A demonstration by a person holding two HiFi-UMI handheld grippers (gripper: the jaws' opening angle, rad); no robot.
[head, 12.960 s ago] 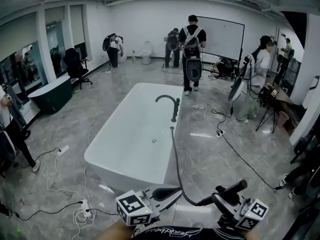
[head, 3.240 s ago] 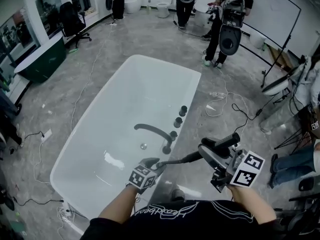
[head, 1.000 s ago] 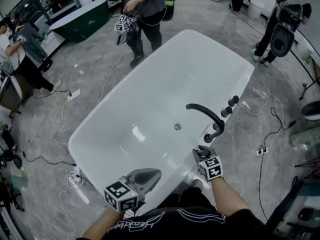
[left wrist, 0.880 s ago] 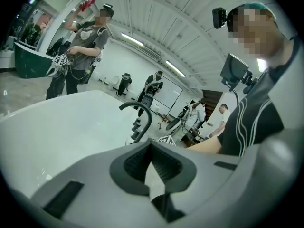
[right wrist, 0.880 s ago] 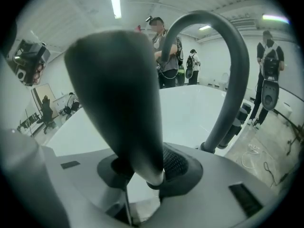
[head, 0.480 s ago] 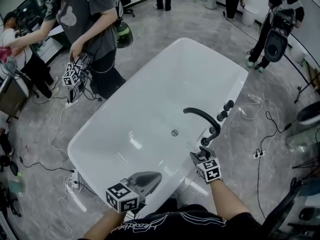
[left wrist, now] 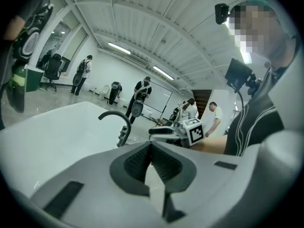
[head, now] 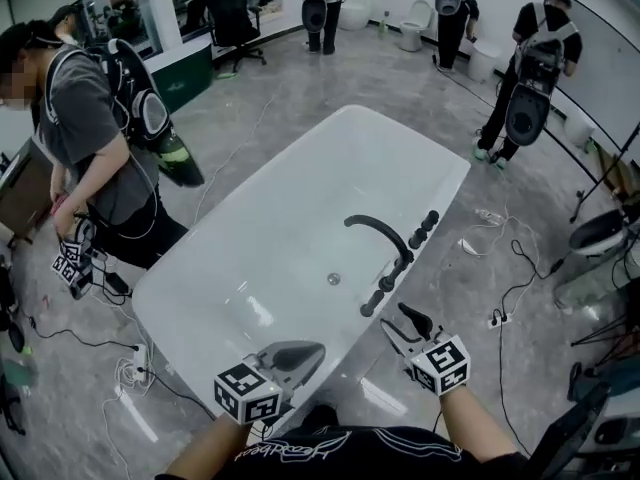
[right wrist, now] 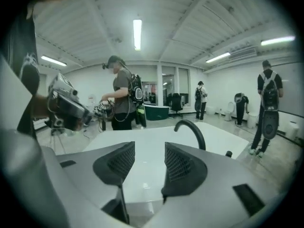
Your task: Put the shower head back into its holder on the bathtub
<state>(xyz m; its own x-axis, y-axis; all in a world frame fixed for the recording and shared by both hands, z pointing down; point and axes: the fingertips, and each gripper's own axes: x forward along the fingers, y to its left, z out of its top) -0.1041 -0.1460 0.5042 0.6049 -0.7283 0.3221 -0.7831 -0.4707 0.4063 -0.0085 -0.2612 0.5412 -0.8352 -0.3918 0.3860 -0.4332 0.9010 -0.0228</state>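
Since half a second earlier: lifted right gripper (head: 405,326) up off the bathtub (head: 250,258) rim, toward near right; just opened its jaws, now wide with nothing between. Seen through the gap in right gripper view: only bathtub and faucet (head: 380,230). Raised left gripper (head: 308,349) a little too. Left the shower head (head: 369,305) behind on the right rim: looks seated upright in its holder (head: 366,312), nearest of the black fittings, just near of the faucet; small in head view, so cannot confirm fully home. Judged step: release and retreat, task about done. Next: nothing to grasp; just need to stay clear of the handle, maybe check for lean. Holding right forearm (head: 465,423) out from the near edge, gripper tilted slightly down, over floor (head: 470,298) beside the bathtub, apart from the shower head. Holding left gripper low over the near rim, jaws pressed together, empty, pointing far-right across the bathtub.
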